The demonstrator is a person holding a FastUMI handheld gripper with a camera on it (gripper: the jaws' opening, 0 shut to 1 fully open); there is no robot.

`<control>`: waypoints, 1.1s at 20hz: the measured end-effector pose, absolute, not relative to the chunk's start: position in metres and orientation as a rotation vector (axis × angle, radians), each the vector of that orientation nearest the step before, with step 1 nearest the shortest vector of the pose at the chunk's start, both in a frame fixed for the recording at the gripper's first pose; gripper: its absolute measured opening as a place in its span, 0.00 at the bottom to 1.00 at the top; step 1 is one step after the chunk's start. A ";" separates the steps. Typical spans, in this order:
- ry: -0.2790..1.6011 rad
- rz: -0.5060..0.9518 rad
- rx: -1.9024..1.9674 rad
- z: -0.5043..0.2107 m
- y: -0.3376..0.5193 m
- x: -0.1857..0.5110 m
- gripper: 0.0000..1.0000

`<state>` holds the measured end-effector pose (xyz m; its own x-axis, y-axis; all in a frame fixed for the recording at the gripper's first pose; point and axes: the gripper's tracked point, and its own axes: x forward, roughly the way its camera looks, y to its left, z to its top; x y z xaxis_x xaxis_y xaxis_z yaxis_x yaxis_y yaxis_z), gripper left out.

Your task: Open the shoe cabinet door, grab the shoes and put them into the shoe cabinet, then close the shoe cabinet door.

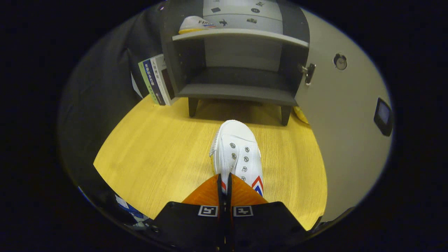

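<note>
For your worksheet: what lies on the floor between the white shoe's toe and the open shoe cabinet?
Nothing: bare yellow wooden floor separates the white shoe, pinched by the gripper, from the shoe cabinet, in the gripper view.

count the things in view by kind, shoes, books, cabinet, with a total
shoes: 2, one on the upper shelf, one pinched by the gripper at its heel
books: 2
cabinet: 1, door open
total: 5

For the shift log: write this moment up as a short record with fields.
gripper: fingers closed on the rear edge of the white shoe
white shoe: on the wooden tabletop, toe toward the cabinet
cabinet: open, lower shelf bare
door: swung out to the right
upper shelf: second shoe on it
books: leaning left of the cabinet
</note>
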<state>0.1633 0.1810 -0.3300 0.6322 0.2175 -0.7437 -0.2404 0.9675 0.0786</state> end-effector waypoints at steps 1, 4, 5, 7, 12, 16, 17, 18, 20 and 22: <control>0.808 0.263 -0.023 -0.310 0.181 0.169 0.02; 0.688 0.264 -0.003 -0.247 0.179 0.192 0.02; 0.647 0.260 0.006 -0.228 0.179 0.202 0.02; 0.579 0.253 0.023 -0.192 0.177 0.222 0.02; 0.455 0.204 0.021 -0.122 0.164 0.282 0.02; 0.411 0.170 0.050 -0.084 0.159 0.330 0.02; 0.403 0.166 0.059 -0.078 0.159 0.342 0.02; 0.391 0.158 0.062 -0.070 0.157 0.356 0.02; 0.368 0.137 0.046 -0.059 0.152 0.384 0.02; 0.348 0.123 0.029 -0.049 0.149 0.406 0.02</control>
